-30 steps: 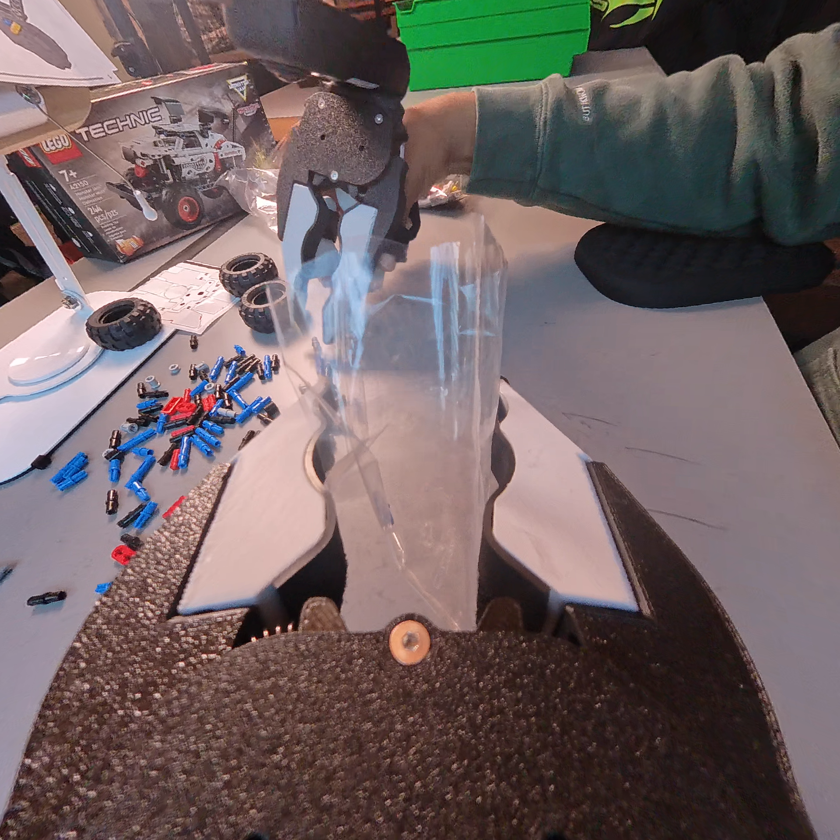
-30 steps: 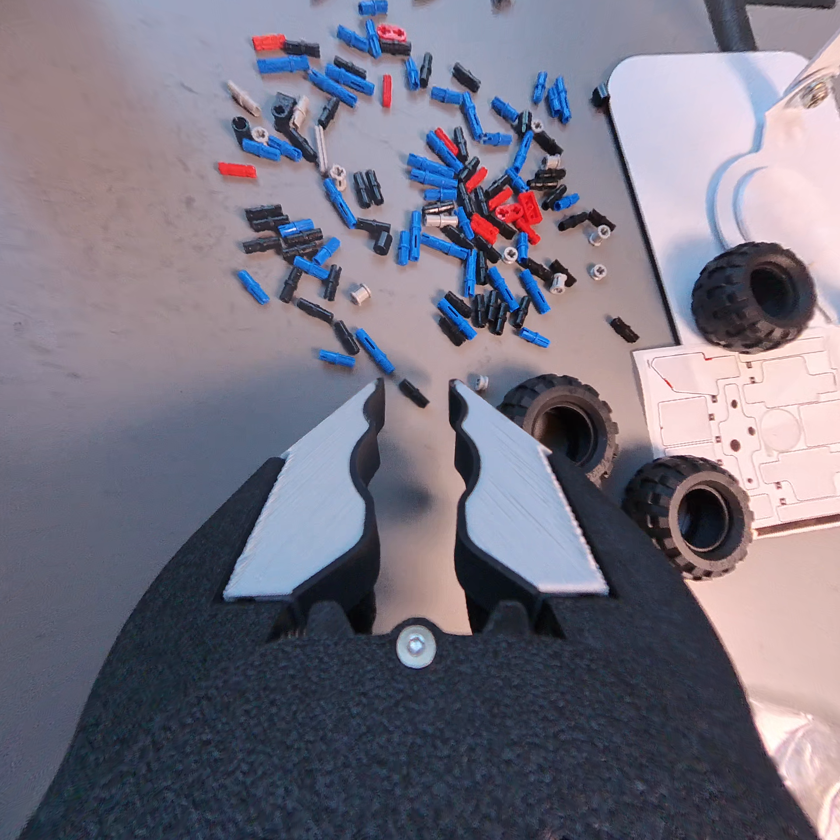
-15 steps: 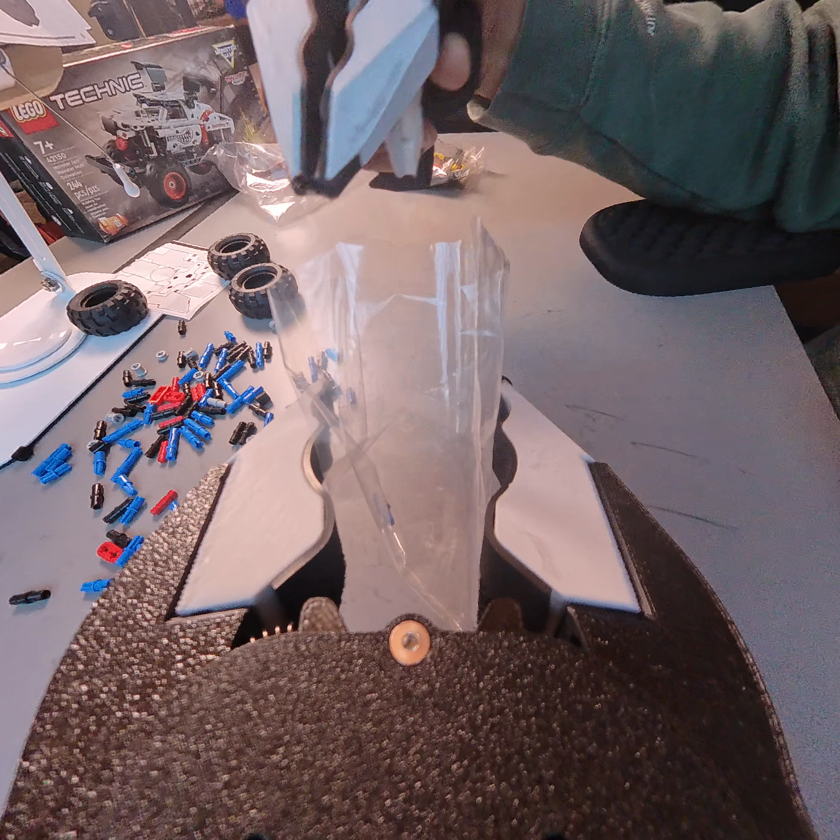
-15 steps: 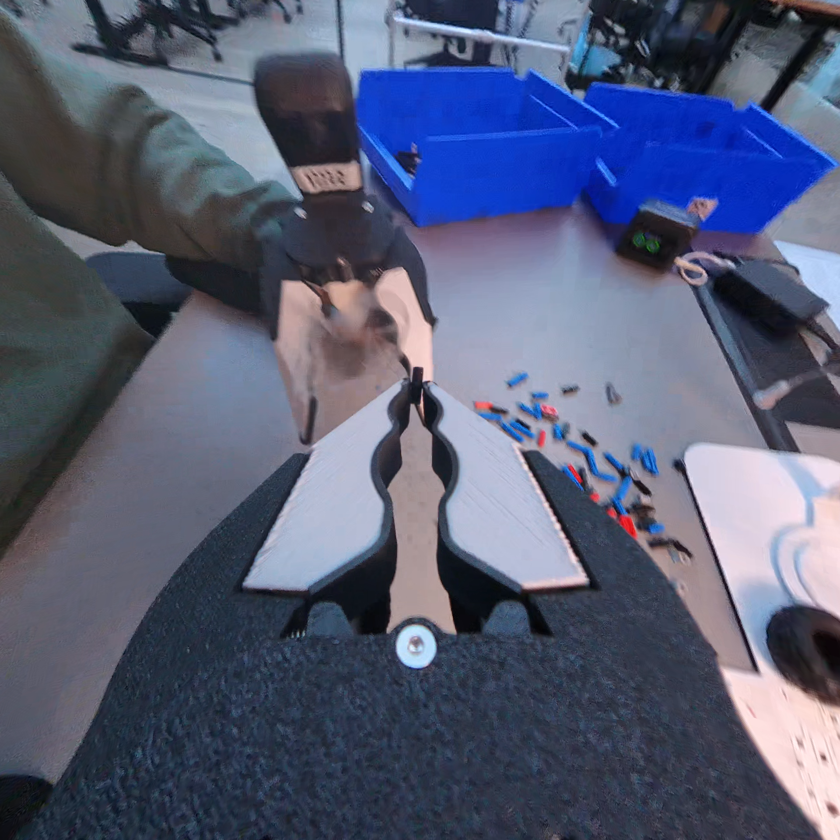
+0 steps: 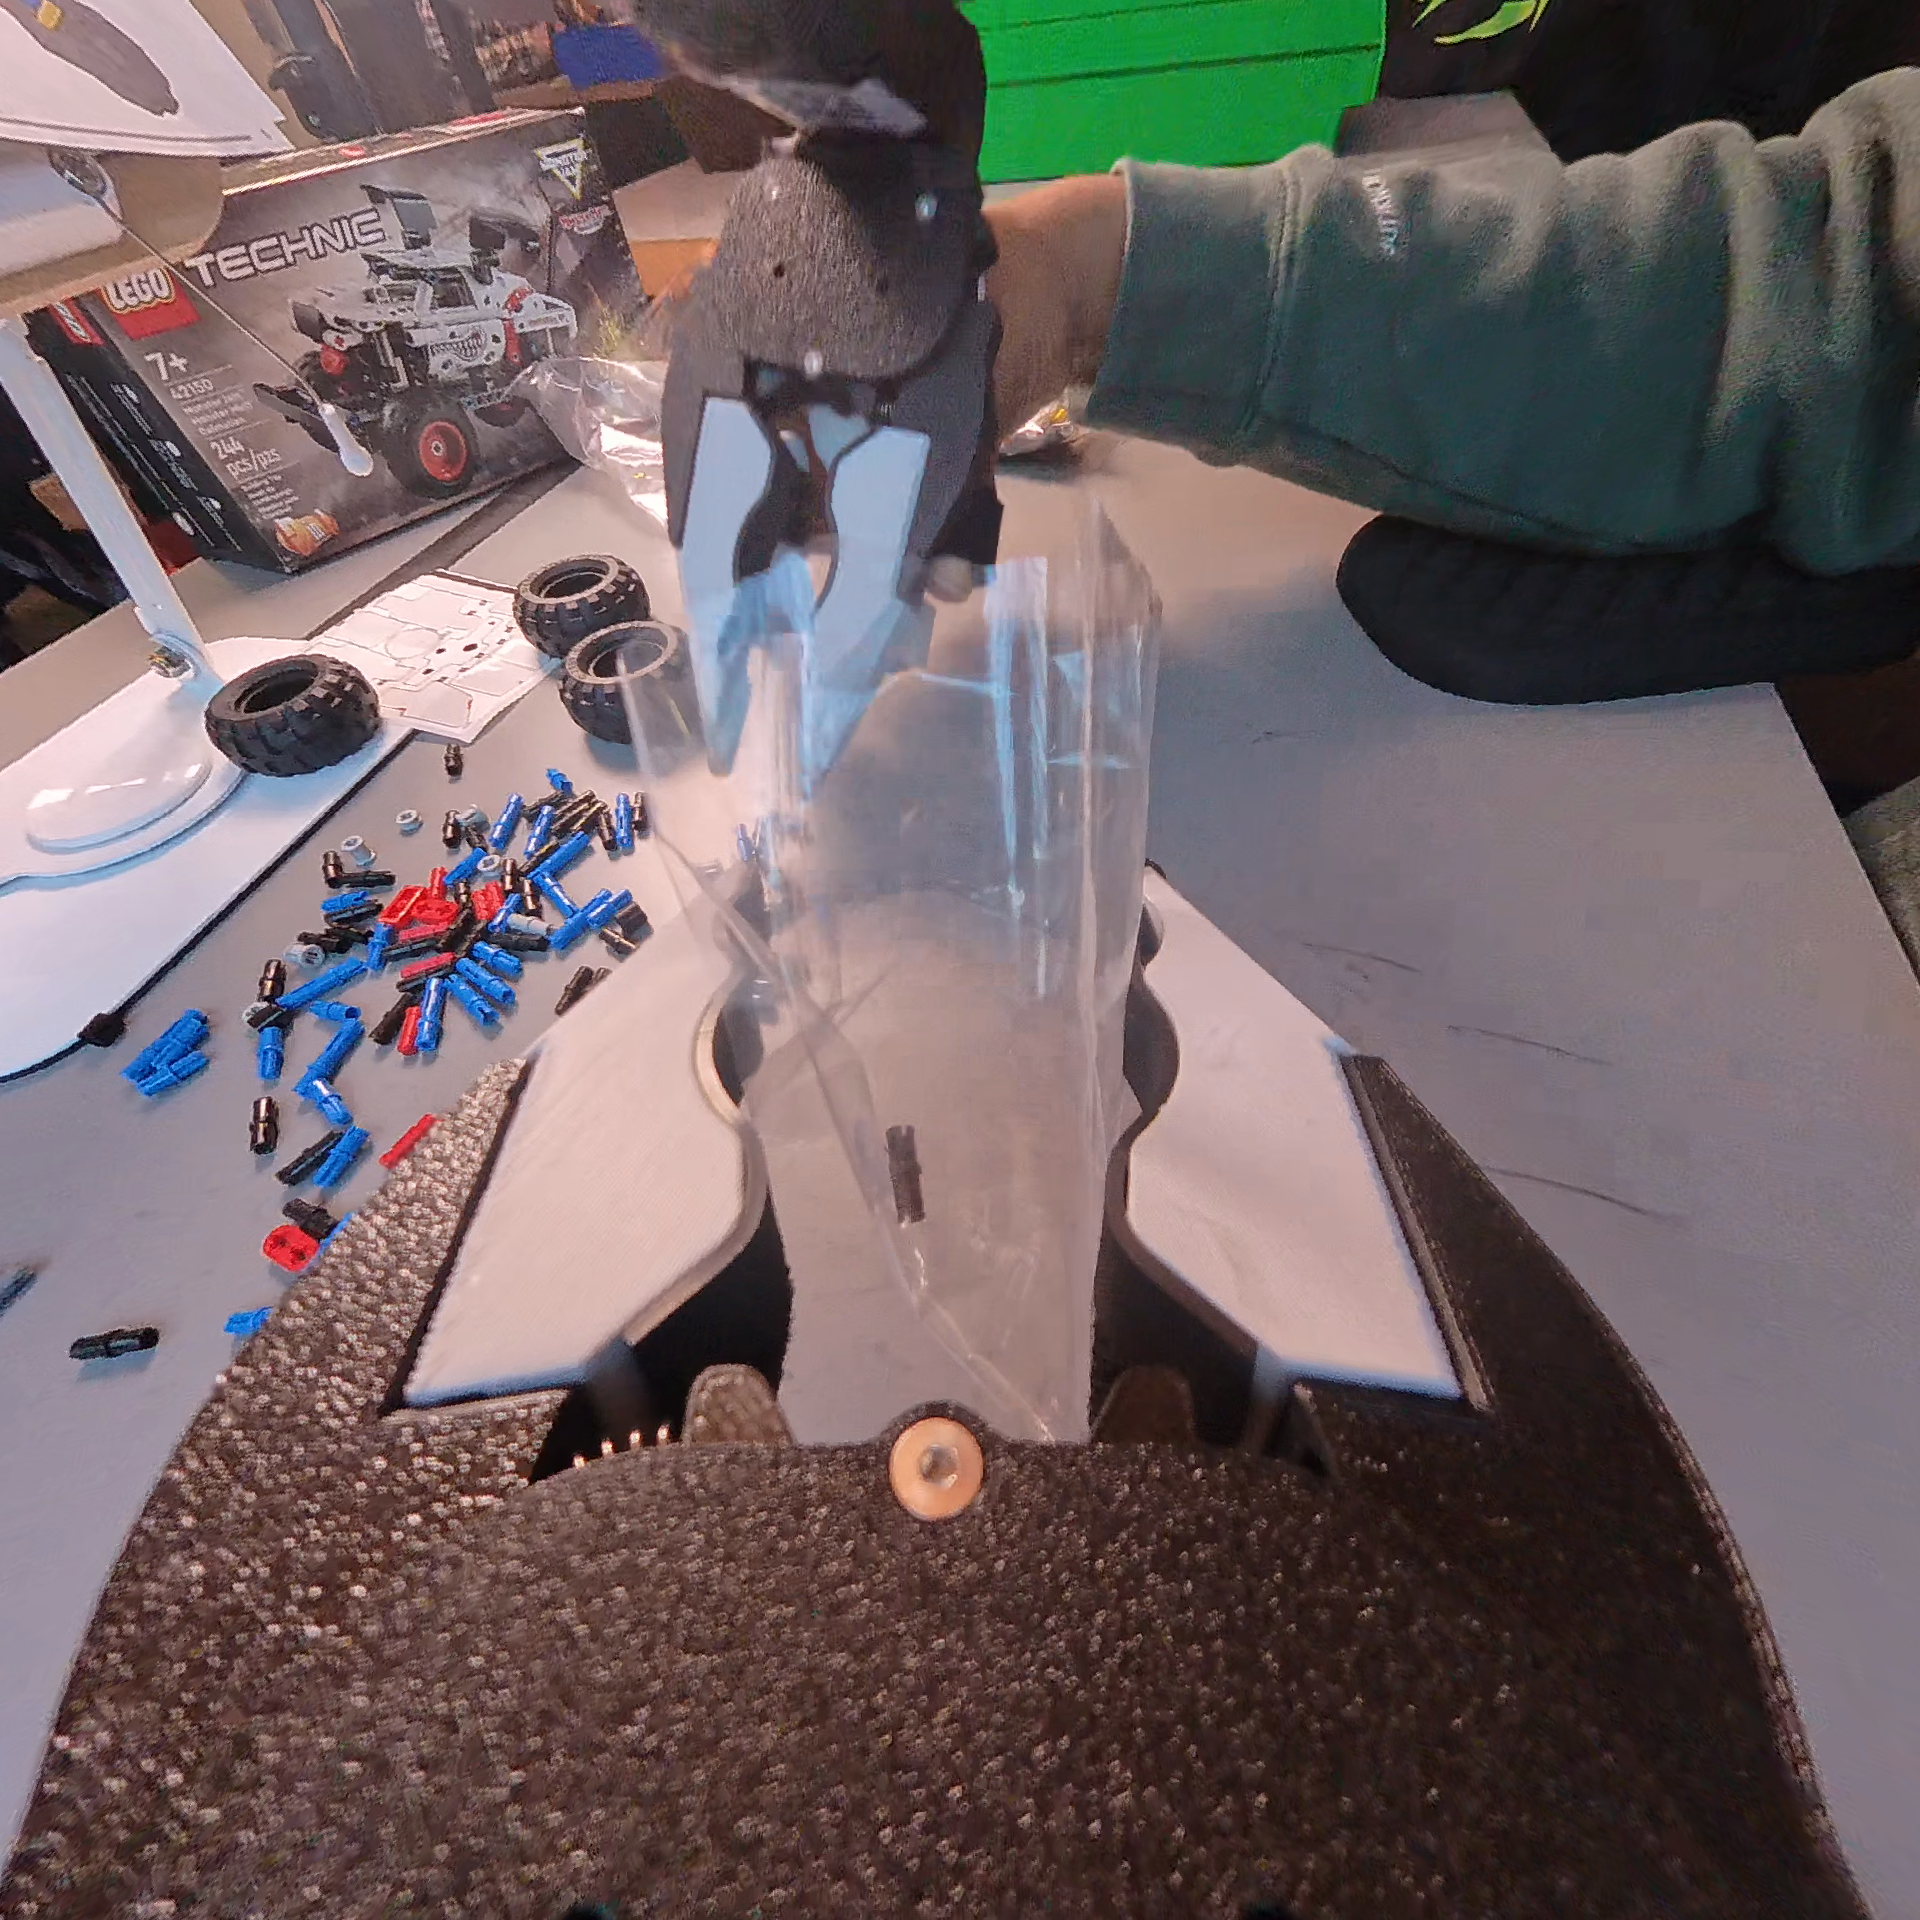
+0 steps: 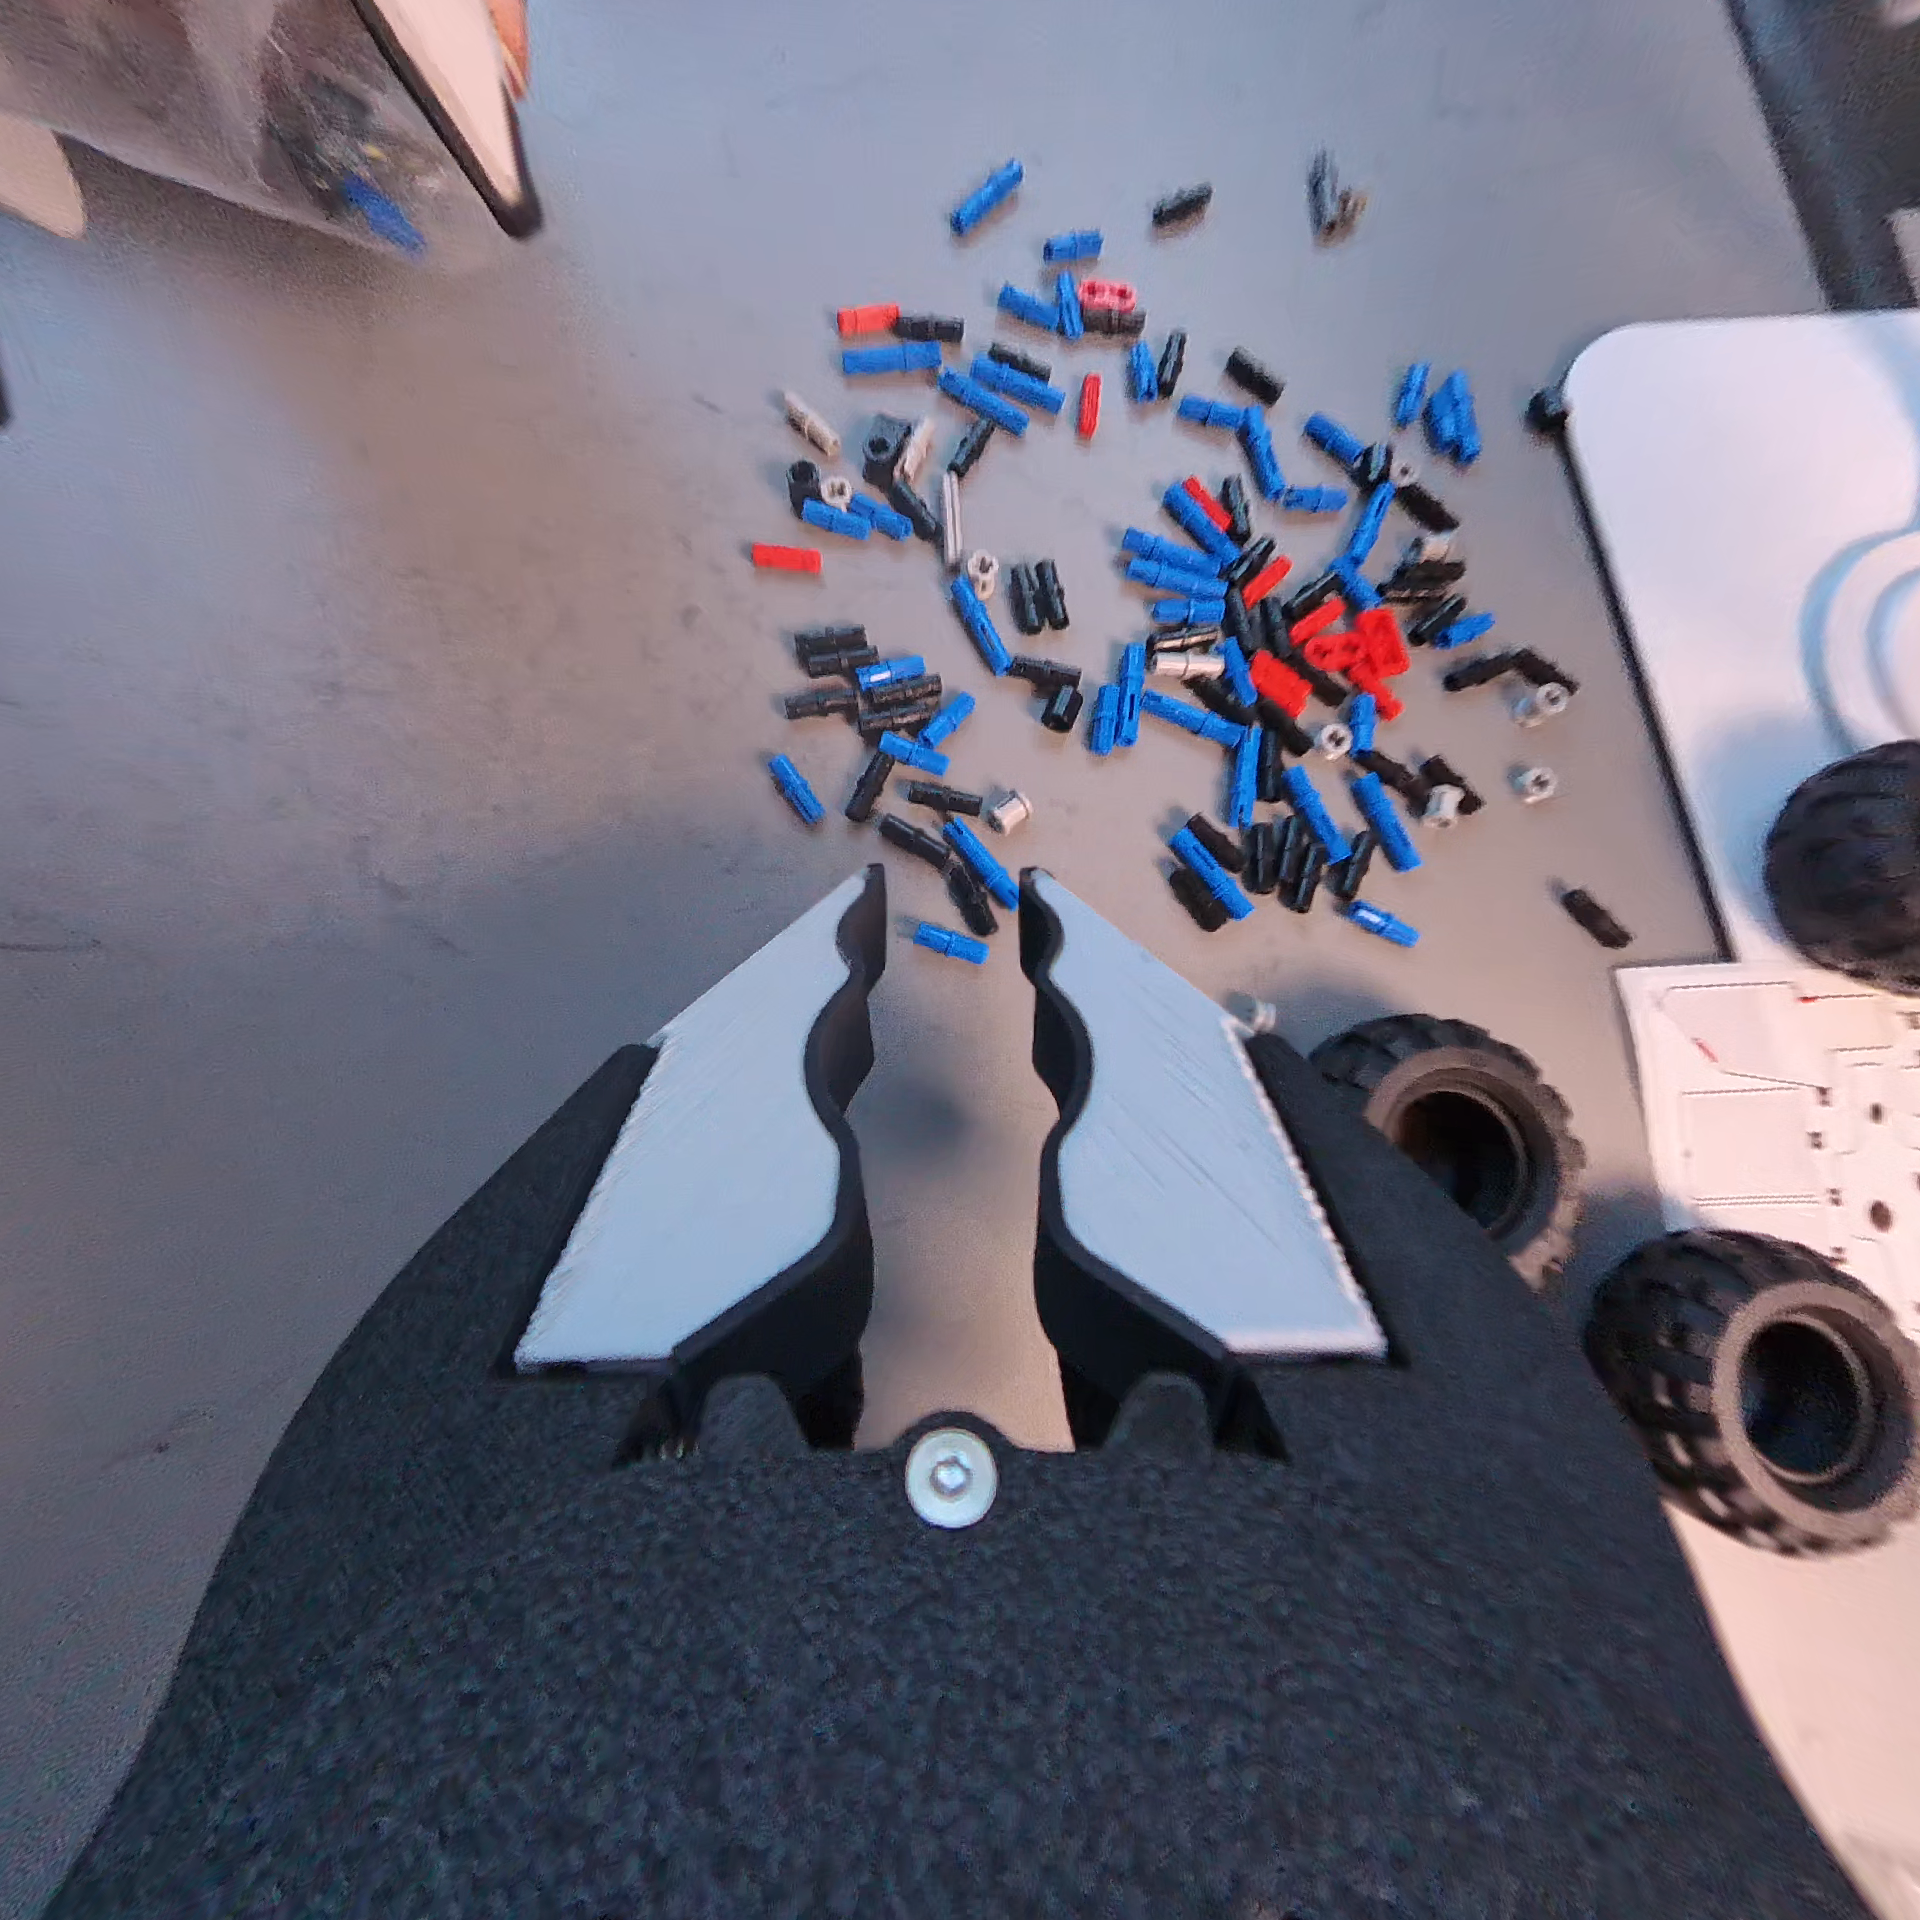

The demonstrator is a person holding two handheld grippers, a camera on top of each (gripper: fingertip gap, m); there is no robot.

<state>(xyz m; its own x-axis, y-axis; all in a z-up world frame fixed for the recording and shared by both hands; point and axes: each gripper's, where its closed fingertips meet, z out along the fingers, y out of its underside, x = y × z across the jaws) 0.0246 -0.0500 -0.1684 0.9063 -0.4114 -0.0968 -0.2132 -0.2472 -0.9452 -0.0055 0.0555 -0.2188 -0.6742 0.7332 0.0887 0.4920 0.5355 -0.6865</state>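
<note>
My left gripper (image 5: 935, 904) is shut on a clear plastic bag (image 5: 987, 831) and holds it upright, mouth up, between its spread fingers. A black pin (image 5: 904, 1174) lies inside the bag, with a few blue pieces higher up. My right gripper (image 6: 951, 894) is open and empty, pointing down over a pile of small blue, black and red pins (image 6: 1195, 623) on the grey table (image 6: 364, 727). A blue pin (image 6: 951, 940) lies just past its tips. In the left wrist view the right gripper (image 5: 774, 717) hangs just behind the bag's left edge. The bag (image 6: 260, 135) shows blurred at top left.
Black toy tyres (image 6: 1455, 1132) (image 6: 1787, 1392) and a white sticker sheet (image 6: 1787, 1122) lie right of the pile, beside a white lamp base (image 6: 1745, 571). A toy set box (image 5: 343, 332) stands at the back left. A person's green sleeve (image 5: 1507, 332) rests on a black pad (image 5: 1610, 613).
Half a second ago my right gripper was shut and raised above the bag; it has come back down over the pile and opened. A black pin now lies in the bag.
</note>
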